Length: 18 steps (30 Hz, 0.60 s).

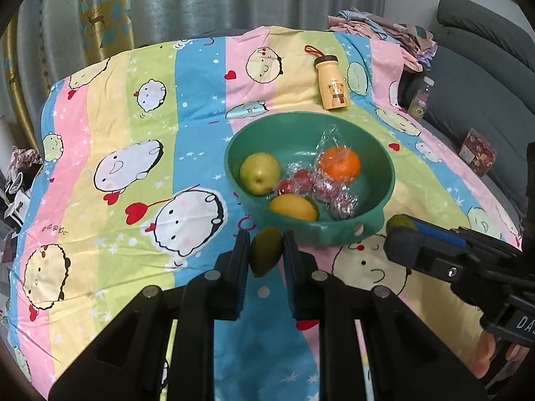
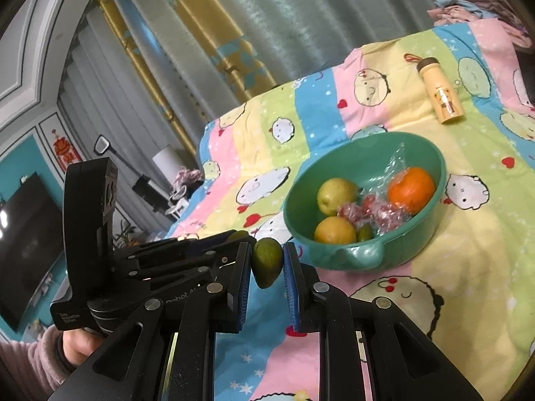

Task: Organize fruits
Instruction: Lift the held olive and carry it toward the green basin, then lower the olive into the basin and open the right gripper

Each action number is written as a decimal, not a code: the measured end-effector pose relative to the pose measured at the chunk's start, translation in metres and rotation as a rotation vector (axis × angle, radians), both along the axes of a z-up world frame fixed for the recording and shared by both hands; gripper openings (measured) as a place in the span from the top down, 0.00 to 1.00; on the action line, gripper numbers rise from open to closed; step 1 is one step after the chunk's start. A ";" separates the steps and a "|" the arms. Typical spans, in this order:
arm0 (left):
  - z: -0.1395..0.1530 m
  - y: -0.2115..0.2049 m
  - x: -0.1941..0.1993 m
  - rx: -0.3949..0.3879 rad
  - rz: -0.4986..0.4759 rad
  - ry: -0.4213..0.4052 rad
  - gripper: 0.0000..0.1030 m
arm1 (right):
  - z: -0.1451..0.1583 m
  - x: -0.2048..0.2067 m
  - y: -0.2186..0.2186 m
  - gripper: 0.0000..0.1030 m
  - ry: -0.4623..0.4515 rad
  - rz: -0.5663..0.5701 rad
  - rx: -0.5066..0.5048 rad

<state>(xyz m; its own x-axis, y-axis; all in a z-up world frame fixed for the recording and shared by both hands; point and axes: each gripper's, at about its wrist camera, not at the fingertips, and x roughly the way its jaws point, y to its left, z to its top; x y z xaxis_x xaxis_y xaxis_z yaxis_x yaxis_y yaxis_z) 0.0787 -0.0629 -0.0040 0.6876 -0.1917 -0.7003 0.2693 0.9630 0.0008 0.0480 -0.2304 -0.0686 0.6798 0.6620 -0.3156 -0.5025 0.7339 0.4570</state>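
Two hand-held grippers each pinch a small green fruit above a cartoon-print cloth [image 1: 110,127]: the left gripper [image 1: 266,250] has its pads pressed on one green fruit [image 1: 265,250], and the right gripper [image 2: 267,262] clamps another green fruit [image 2: 266,260]. Just beyond them sits a green bowl [image 1: 378,214] – holding a pear [image 1: 259,173], an orange [image 1: 339,163], a lemon [image 1: 292,207] and plastic-wrapped red fruits [image 1: 314,187] – with a yellow bottle [image 1: 331,83] lying farther back on the cloth.

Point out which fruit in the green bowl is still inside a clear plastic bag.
The orange, at the bowl's far right side. Crinkled clear plastic rises above it; the pale green pear and the yellow fruit sit bare.
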 end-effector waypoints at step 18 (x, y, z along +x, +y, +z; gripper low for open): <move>0.022 -0.023 0.020 -0.020 -0.054 -0.047 0.81 | 0.033 0.015 -0.028 0.80 -0.062 -0.100 -0.017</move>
